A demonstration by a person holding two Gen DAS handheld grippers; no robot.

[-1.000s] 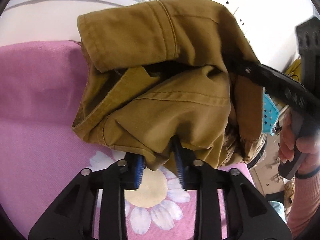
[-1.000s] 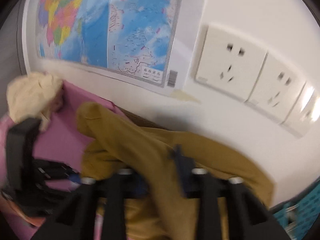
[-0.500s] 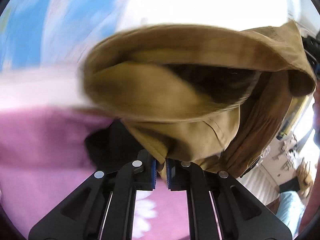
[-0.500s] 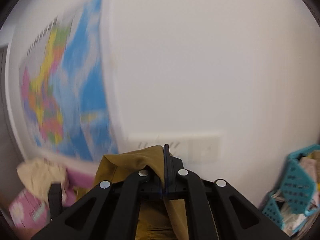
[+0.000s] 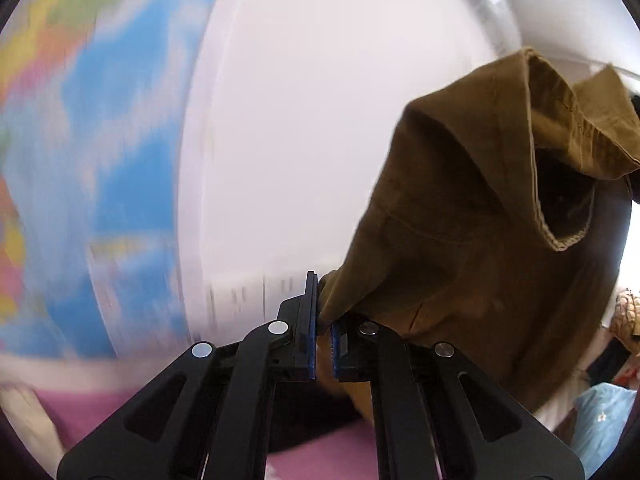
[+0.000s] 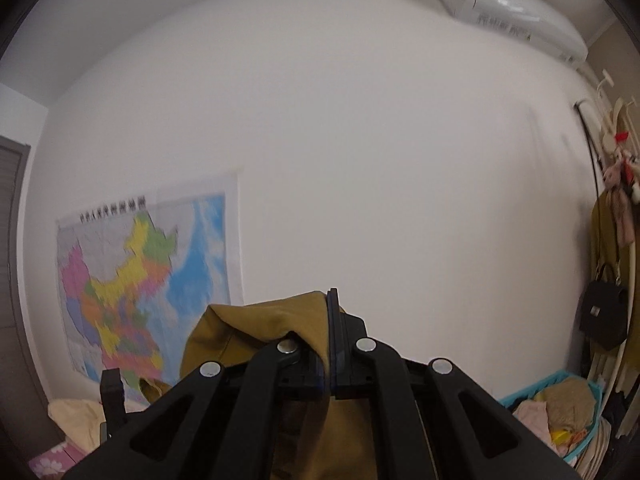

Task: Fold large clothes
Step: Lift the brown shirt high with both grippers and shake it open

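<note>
On the far left, a colourful wall map [image 6: 148, 292] hangs on the white wall; a row of dark characters runs along its top edge, too smeared to read, and in the left wrist view the map is only a blue and yellow blur. Below it lies a pink floral bedspread [image 5: 100, 404] with a cream cloth [image 6: 76, 410] bunched at the wall. The left claw [image 5: 323, 334] is pinched tight on a corner of the brown garment [image 5: 472, 240], which hangs up in the air and drapes away to the right, one stitched hem opening gaping dark inside. The right claw [image 6: 331, 344] is likewise clamped hard, a fold of the same brown garment [image 6: 256, 332] caught between its blue pads and the rest hanging below. Further right, a white air conditioner [image 6: 508, 4] sits high on the wall; any badge on it is illegible. At the far right a black handbag [image 6: 604, 312] hangs above a teal laundry basket [image 6: 532, 390] heaped with clothes.
</note>
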